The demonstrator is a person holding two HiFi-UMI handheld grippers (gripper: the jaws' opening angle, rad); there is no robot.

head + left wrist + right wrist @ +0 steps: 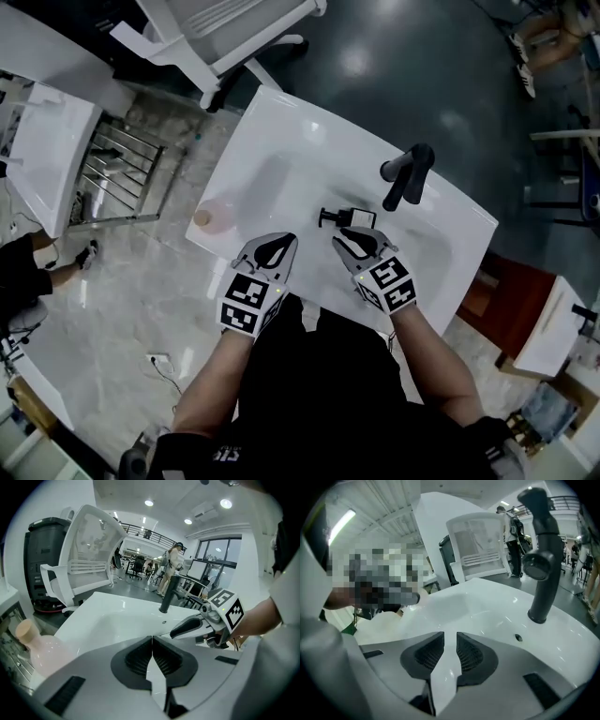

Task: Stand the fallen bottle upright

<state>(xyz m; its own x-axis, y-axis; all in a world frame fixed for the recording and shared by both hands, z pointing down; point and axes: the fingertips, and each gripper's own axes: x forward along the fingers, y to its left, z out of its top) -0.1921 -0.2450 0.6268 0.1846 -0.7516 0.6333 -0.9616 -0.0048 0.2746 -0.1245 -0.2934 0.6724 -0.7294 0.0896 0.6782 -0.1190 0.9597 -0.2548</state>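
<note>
Left tool (152, 640) has its ribbed black pads pressed together at the tips and grips nothing, while the right tool (450, 639) shows a narrow gap between its pads, with only bare white surface seen through it. Both hang low over the near edge of the white washbasin counter (281, 141), side by side and apart, each pointing away from the person and downward. Just beyond the right tool's tips lies the pump bottle (359, 218), on its side on the counter. Its long axis runs across the head view from left to right, with the black pump head at the left end and the base toward the right. A pale label covers its upturned side, but the print is too small to read. Close behind it stands the black faucet (408, 175), upright. Near the counter's left corner, well apart from the fallen bottle, a round pale-pink flask (214, 217) with a tan top stands upright. Both tools carry cubes with black-and-white square markers and no legible words.
</note>
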